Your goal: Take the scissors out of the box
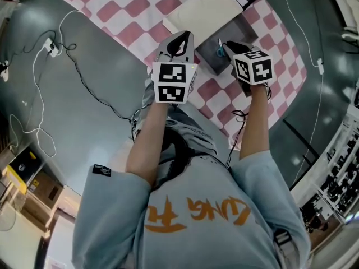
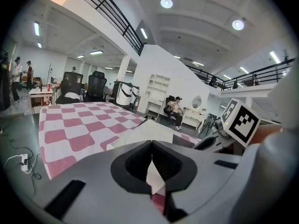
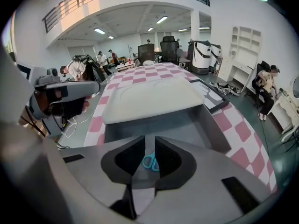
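The setting is a large open hall with a grey floor (image 1: 84, 128), a railed upper gallery (image 2: 117, 20) and ceiling lights. A pink-and-white checked cloth (image 1: 123, 10) is spread out ahead of both tools. A white cable (image 1: 35, 88) and a power strip (image 1: 53, 48) lie on the floor off to the left of the left tool.

A grey box (image 3: 212, 127) sits on the cloth directly ahead of the right tool. Its white lid (image 3: 149, 99) is open and lies beyond the far wall of the box.

Left tool (image 2: 152, 146): the jaws are closed, with the tips meeting. Nothing is gripped. Only the cloth and a corner of the lid show through the wedge-shaped gap behind the tips. The tool points over the cloth, to the left of the box, and is level with the right tool.

Right tool (image 3: 150, 143): the jaws stand apart with a narrow gap between them, and the pads press on nothing. The tool is tilted steeply down over the near edge of the box.

The scissors (image 3: 151, 163), which have blue handles, lie on the floor of the box. In the right gripper view they are just beyond the right tool's tips and in line with the gap between the jaws. The jaws do not touch them.

Each tool carries a marker cube (image 1: 171, 83) at its rear, nearest the person's forearm.
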Demonstrator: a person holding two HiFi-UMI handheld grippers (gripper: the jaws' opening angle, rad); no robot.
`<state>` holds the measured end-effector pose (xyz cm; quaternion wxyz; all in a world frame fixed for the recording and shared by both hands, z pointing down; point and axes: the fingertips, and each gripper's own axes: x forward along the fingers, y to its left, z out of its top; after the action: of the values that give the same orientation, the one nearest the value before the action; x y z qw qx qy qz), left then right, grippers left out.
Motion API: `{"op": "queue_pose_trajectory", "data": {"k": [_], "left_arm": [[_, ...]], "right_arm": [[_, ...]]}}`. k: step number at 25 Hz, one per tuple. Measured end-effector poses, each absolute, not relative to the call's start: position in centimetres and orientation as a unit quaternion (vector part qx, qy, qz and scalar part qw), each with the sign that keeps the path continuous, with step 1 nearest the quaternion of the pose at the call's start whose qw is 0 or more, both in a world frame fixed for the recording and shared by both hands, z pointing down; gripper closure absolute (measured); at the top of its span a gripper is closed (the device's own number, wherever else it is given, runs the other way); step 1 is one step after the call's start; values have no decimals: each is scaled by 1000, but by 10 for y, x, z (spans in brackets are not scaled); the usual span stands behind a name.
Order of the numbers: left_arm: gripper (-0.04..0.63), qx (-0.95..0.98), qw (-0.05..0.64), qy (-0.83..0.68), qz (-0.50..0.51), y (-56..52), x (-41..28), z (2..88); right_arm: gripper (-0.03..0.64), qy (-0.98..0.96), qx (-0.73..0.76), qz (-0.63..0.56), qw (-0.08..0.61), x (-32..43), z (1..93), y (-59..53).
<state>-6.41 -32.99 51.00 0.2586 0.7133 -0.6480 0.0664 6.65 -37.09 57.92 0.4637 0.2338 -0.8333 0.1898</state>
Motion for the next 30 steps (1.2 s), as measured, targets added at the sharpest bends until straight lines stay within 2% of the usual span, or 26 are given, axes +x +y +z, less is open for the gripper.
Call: {"op": "queue_pose_trajectory", "data": {"k": [14, 30], "left_arm": [[575, 713, 266, -645, 62, -349, -83, 509], [575, 702, 273, -655, 60, -366, -111, 513]], "right_arm": [[514, -769, 213, 237, 555, 54, 608, -381], [529, -715, 215, 246, 619, 58, 637, -390]]}}
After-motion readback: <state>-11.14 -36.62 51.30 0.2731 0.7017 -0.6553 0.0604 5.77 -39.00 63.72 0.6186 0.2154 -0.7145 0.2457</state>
